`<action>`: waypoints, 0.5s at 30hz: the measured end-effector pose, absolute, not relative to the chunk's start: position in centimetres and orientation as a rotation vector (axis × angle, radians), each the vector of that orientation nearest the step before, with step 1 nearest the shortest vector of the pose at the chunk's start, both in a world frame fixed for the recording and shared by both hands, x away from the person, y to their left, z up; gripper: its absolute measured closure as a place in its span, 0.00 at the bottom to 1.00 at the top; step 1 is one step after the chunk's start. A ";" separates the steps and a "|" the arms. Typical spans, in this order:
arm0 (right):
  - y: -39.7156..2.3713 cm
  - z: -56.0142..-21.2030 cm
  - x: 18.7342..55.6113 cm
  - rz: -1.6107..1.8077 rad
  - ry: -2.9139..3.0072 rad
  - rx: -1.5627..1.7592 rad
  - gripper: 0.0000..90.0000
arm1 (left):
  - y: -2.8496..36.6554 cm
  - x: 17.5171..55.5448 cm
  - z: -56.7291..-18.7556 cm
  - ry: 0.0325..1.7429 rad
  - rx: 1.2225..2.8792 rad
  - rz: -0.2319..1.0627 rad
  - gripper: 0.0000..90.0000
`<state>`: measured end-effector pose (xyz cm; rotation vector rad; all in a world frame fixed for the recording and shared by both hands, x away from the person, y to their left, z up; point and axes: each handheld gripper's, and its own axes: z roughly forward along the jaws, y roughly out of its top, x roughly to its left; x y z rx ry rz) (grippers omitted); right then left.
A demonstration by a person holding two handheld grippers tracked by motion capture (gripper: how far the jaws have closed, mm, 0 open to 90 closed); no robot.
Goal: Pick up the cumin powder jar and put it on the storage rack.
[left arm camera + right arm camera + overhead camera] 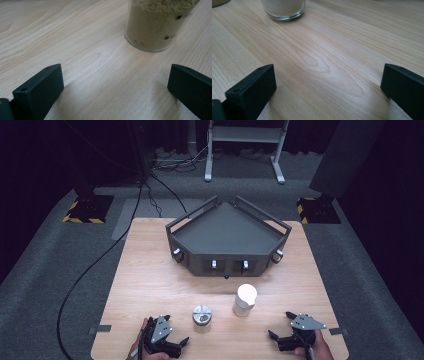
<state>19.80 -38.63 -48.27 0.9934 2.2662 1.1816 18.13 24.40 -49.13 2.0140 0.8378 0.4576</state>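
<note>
Two jars stand on the wooden table [150, 285]. A short glass jar with a silver lid [202, 315] holds tan powder [155, 25] and sits just right of my left gripper [176, 330]. A taller jar with a white lid [245, 300] stands up and to the left of my right gripper [280, 325]; its glass base [284, 8] holds pale contents. Both grippers rest low near the table's front edge, held by hands. The left gripper [115, 85] and right gripper [328, 85] are open wide, with bare wood between the jaws.
A dark grey five-sided tray [227, 262] with raised rails stands at the back middle of the table. Strips of tape [100, 328] mark the table's side edges. A black cable [95, 265] trails over the carpet at the left. A metal stand [245, 145] is behind.
</note>
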 end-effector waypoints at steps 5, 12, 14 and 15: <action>-38.7 -48.3 19.9 1.183 2.269 0.990 0.00 | 24.4 18.0 -49.0 0.889 1.986 0.441 0.01; -38.7 -48.3 19.9 1.184 2.269 0.989 0.00 | 24.4 18.0 -48.4 0.902 1.942 0.405 0.01; -38.7 -48.3 19.9 1.184 2.269 0.989 0.00 | 24.5 18.0 -48.2 0.893 1.919 0.389 0.01; -38.7 -48.3 19.9 1.184 2.269 0.989 0.00 | 24.5 18.0 -48.2 0.895 1.903 0.372 0.01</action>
